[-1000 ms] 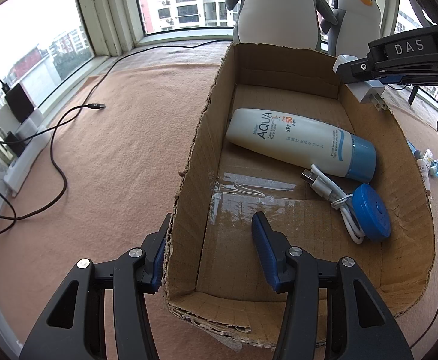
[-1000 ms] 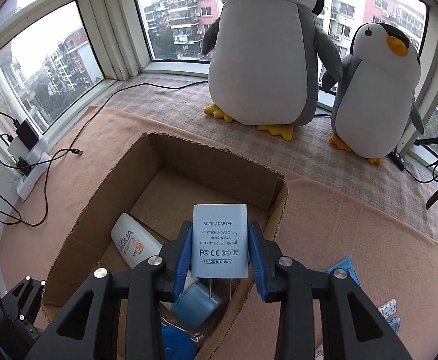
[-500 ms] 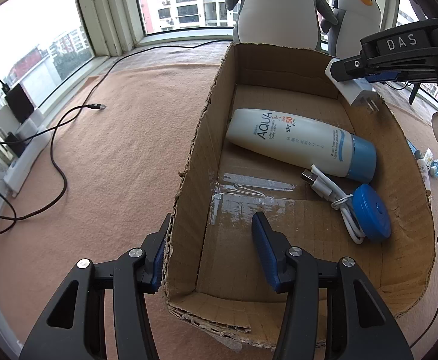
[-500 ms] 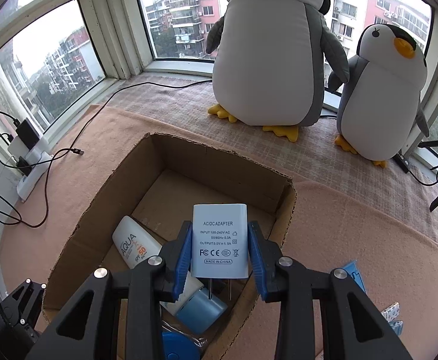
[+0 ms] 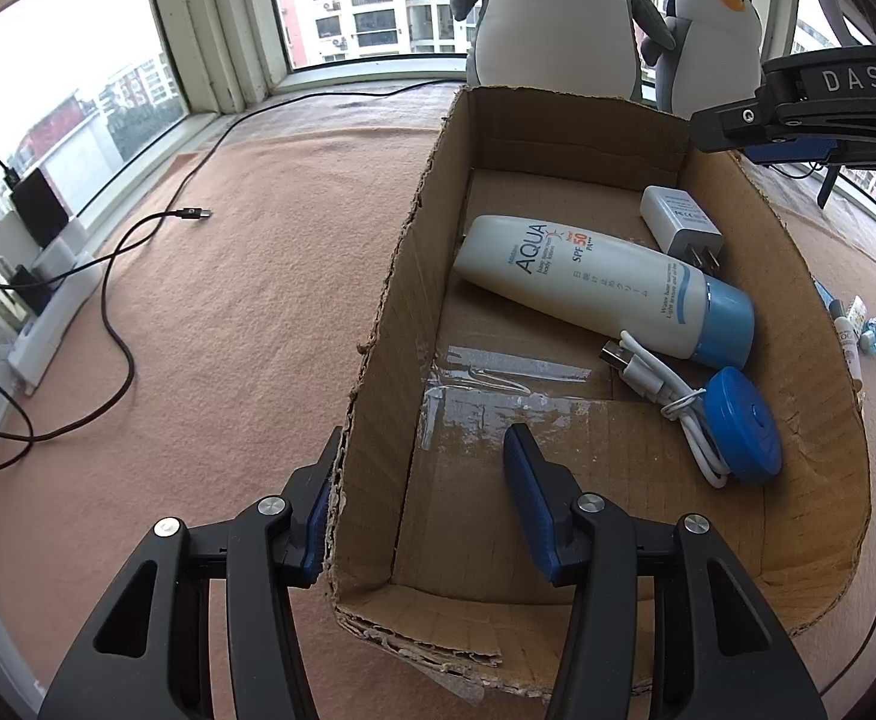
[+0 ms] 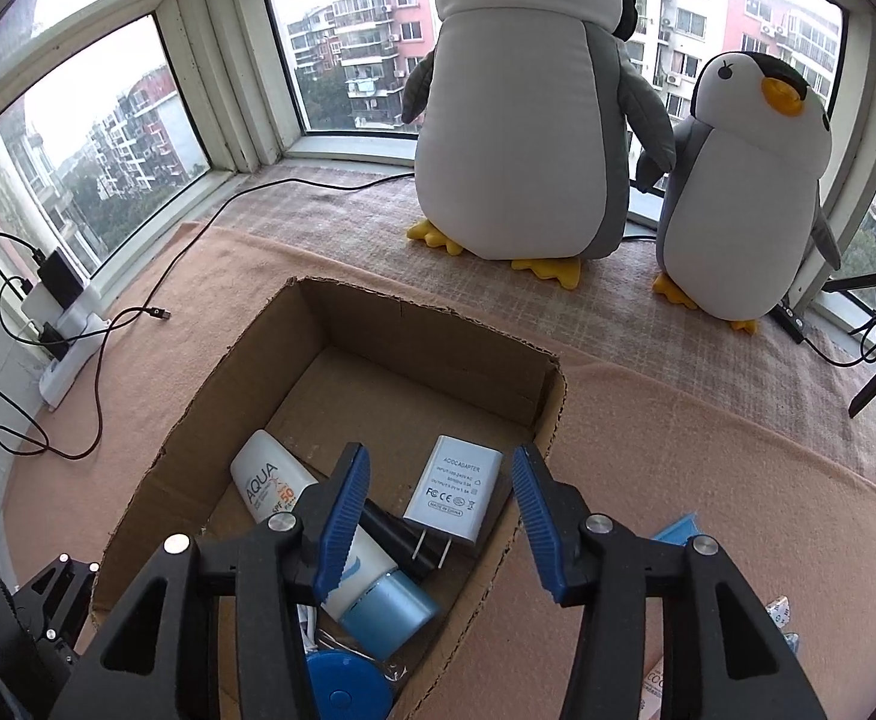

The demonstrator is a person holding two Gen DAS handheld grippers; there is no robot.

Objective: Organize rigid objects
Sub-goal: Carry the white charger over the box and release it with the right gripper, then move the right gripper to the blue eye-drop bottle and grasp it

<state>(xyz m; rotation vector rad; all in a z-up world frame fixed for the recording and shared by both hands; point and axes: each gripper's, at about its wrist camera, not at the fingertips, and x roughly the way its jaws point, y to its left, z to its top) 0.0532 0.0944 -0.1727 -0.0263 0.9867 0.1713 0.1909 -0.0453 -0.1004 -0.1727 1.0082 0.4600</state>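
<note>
Right wrist view: right gripper (image 6: pixel 441 501) hangs over the box (image 5: pixel 738 198), fingers apart and empty – adapter (image 6: pixel 453 496) lies inside beside the tube (image 5: pixel 594 285). Left gripper (image 5: pixel 420 501) straddles the box wall, fingers apart. Placing looks finished – next, I judge, fetch an item outside the box

Pinkish-tan blanket (image 5: pixel 246 276) covers floor. On it: open cardboard box (image 5: pixel 390 312), loose black cable (image 5: pixel 138 228), white power strip (image 5: pixel 48 312) at window edge, two plush penguins (image 6: pixel 522 120) on checked mat.
</note>
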